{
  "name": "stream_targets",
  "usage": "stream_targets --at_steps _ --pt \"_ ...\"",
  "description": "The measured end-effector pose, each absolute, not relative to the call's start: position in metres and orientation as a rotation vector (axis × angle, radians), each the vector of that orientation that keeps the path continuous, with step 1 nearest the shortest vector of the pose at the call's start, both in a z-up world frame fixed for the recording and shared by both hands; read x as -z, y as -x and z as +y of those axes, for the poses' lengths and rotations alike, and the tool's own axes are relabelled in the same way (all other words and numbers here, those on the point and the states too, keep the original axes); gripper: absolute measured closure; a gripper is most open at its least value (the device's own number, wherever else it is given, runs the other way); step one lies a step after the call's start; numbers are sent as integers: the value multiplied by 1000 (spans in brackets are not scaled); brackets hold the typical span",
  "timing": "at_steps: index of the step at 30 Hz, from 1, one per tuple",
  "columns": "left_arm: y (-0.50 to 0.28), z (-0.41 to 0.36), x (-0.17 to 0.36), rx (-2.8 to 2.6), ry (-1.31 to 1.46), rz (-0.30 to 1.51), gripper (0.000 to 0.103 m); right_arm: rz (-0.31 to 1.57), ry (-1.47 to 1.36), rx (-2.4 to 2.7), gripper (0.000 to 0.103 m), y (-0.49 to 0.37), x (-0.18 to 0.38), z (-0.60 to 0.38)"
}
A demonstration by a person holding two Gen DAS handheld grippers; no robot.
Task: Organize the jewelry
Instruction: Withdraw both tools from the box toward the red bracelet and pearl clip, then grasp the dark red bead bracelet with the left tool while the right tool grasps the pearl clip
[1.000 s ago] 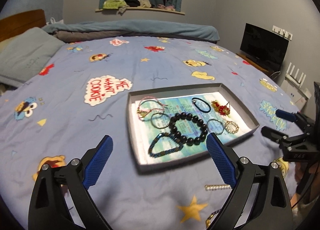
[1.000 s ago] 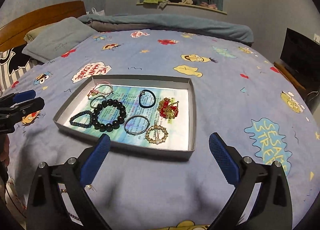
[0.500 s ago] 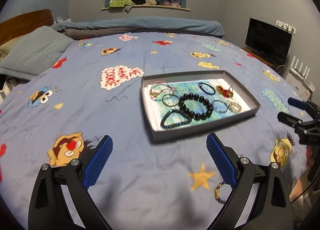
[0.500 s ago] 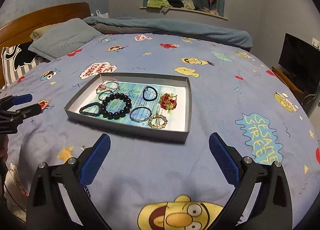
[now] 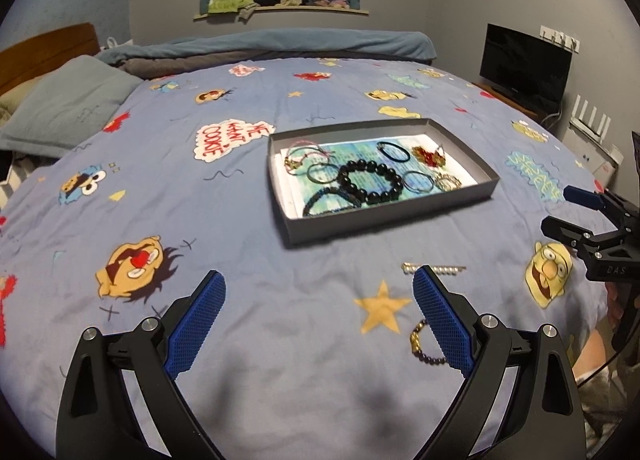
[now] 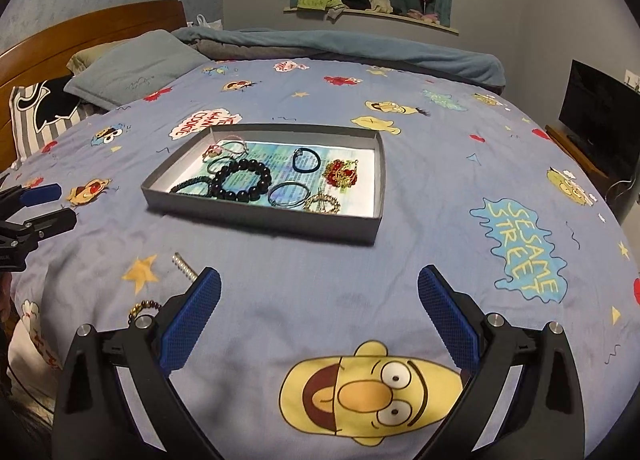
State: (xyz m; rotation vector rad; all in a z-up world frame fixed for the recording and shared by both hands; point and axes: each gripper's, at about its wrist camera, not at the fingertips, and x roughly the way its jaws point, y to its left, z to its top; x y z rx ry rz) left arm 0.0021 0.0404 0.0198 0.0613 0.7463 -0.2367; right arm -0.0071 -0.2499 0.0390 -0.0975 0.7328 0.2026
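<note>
Eight pcs in tray (image 5: 384, 215); two bracelets (image 5: 434, 268) loose on bedspread (image 5: 280, 320).

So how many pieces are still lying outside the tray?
2: a silver bar just short of the tray, and a dark bead bracelet nearer, partly behind the left gripper's finger. More may be hidden.

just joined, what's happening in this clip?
A person holds two grippers over a bed, sorting jewelry into a grey tray. Left gripper and right gripper are both open and empty. Most bracelets lie in the tray; a pearl hair clip and a gold beaded bracelet lie on the sheet outside it.
</note>
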Motion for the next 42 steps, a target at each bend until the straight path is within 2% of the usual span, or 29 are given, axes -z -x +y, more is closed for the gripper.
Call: stream_targets --at_steps 23,26,27,28,33,40,42 --pt "18 6 38 362 -82 864 9 804 119 -240 6 26 2 -249" --pt "16 -4 43 376 -98 876 13 807 115 -255 6 25 3 -247" --pt "16 -8 44 378 -112 875 20 805 119 -254 6 25 3 -246" --pt "17 -11 46 380 -126 877 32 801 126 -253 6 25 3 -245" --pt "16 -24 52 443 -159 907 66 800 127 -260 6 22 4 -242" --pt "9 -26 64 471 -152 931 91 800 128 -292 6 16 8 -226" --pt "7 -24 65 467 -144 929 94 795 136 -296 6 15 9 -221"
